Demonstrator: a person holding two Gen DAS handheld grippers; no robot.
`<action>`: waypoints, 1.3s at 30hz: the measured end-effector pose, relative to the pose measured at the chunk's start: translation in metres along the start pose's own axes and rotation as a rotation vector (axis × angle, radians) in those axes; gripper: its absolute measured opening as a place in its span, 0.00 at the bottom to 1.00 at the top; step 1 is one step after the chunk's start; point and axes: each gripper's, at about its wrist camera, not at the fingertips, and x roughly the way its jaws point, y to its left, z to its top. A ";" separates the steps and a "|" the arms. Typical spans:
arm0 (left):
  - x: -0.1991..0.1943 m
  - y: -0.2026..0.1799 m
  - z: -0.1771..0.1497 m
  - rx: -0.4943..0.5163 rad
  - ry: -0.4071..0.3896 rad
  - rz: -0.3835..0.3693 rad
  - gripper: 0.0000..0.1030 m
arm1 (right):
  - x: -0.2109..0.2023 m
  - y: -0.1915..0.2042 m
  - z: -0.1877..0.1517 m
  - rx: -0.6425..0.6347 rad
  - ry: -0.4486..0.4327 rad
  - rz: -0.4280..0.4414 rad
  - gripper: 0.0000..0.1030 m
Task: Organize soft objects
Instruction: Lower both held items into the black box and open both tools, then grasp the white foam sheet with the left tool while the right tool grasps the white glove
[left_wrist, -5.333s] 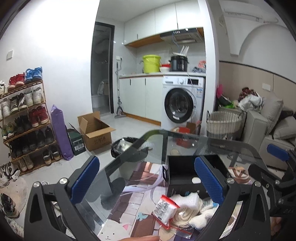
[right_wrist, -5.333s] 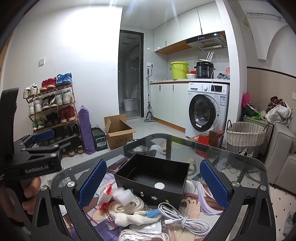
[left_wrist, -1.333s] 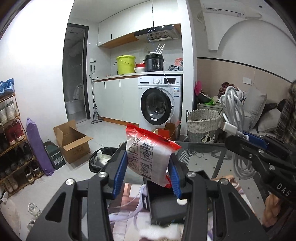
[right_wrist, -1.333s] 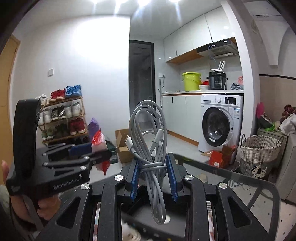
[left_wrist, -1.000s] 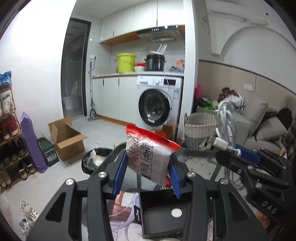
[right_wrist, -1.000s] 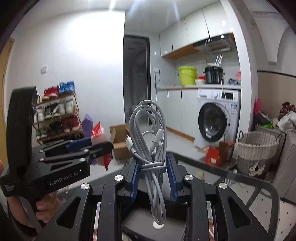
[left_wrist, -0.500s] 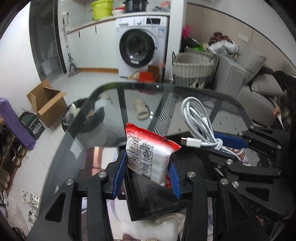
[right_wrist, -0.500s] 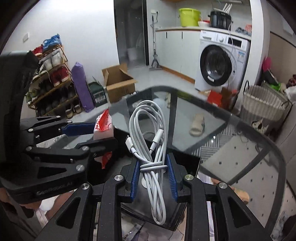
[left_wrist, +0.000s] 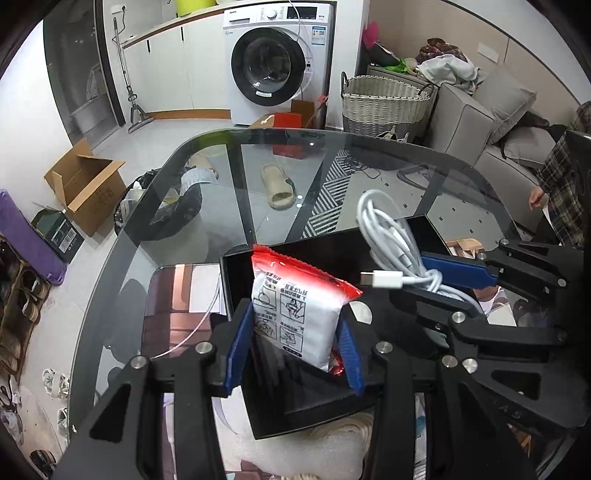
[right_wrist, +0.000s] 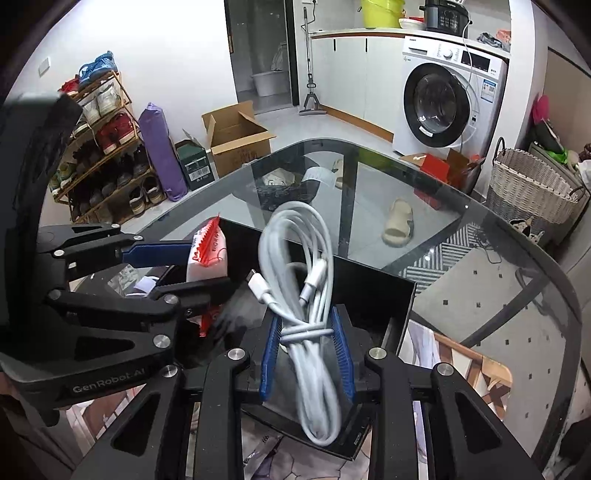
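Left wrist view shows the left gripper (left_wrist: 293, 345) clamped on a white packet with red ends (left_wrist: 295, 314), held upright over the open black box (left_wrist: 332, 402) that sits on the glass table (left_wrist: 258, 177). Beside it, the right gripper (right_wrist: 304, 354) is pinched on a coiled white cable (right_wrist: 299, 280) at its wrapped waist, also above the box. Both loads hang over the same small opening with the two tools nearly touching, so the likeliest trouble is a collision: one set of tongs knocking the other and nudging the light box across the slick glass. The cable's loose loops and dangling plug could spring out over the box wall on release, and the packet, gripped only by its soft sides, may tip and land on the rim rather than inside.
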 end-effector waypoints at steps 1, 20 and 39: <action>0.001 0.000 0.001 0.008 0.001 0.006 0.43 | 0.000 -0.001 -0.001 0.005 0.002 0.005 0.28; -0.052 0.002 -0.024 0.125 -0.044 0.001 0.77 | -0.052 0.008 -0.018 0.059 0.054 0.126 0.34; 0.004 -0.007 -0.073 0.348 0.128 -0.025 0.82 | -0.024 0.037 -0.081 0.058 0.261 0.215 0.43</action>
